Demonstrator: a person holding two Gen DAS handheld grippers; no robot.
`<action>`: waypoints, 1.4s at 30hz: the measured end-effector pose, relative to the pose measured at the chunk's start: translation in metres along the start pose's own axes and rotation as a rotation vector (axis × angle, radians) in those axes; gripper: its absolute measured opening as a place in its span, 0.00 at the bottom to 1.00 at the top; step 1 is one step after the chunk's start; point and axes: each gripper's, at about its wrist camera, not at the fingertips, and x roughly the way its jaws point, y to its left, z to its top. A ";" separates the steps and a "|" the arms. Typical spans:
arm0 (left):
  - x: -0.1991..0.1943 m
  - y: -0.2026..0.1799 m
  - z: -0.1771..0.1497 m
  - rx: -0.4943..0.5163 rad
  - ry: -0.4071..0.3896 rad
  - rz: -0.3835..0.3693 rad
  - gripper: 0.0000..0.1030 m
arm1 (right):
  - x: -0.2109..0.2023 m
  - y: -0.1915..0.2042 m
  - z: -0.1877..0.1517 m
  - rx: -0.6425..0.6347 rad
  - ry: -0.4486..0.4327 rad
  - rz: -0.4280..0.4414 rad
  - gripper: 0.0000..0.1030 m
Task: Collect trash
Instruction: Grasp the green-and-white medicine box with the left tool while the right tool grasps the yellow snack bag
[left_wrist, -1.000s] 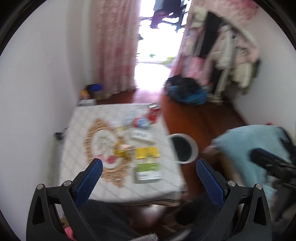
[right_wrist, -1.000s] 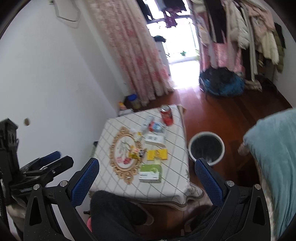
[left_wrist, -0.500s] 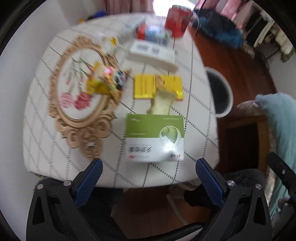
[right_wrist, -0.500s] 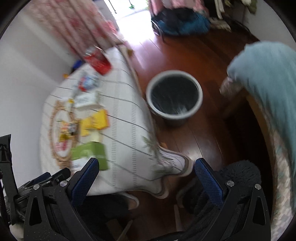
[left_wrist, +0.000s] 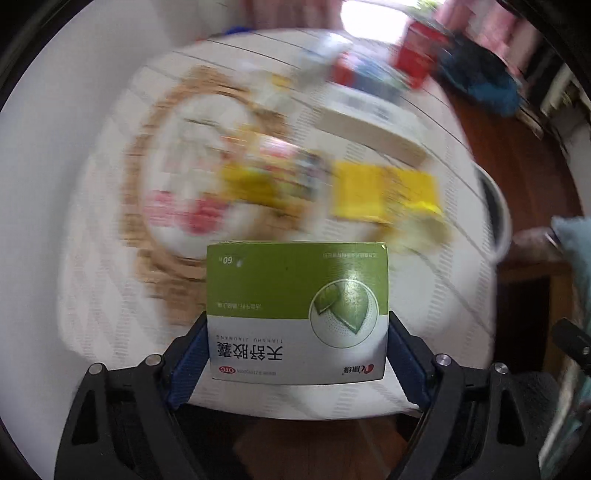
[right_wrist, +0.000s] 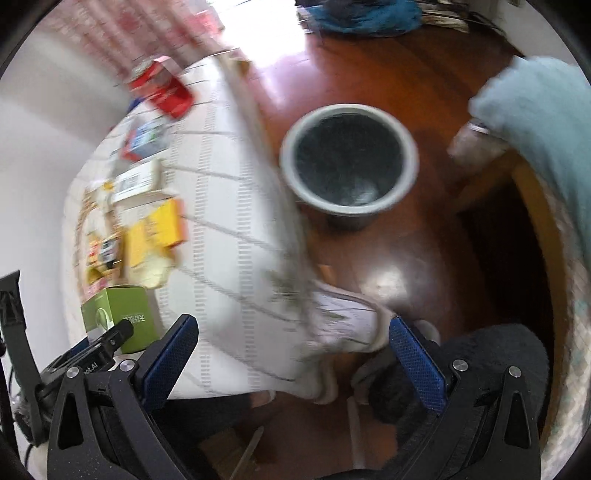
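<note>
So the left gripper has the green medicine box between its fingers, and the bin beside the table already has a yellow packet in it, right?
Not quite. The left gripper does have the green medicine box between its fingers, its jaws just closing. But the right wrist view shows the bin holding no yellow packet; the yellow packet lies on the table.

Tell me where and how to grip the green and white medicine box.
Grip the green and white medicine box across its two short side walls, coming from above at its near end. Its flat parallel sides already sit between the left gripper's blue pads, whose jaws have just been closing, apparently on them.
</note>
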 end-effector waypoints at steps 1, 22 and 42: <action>-0.004 0.012 0.000 -0.022 -0.018 0.027 0.84 | 0.002 0.016 0.003 -0.042 0.018 0.024 1.00; 0.047 0.143 0.014 -0.301 -0.017 -0.012 0.85 | 0.142 0.326 0.039 -1.073 0.240 -0.202 0.92; 0.010 0.138 0.014 -0.238 -0.122 0.072 0.84 | 0.075 0.270 0.058 -0.738 0.119 -0.001 0.51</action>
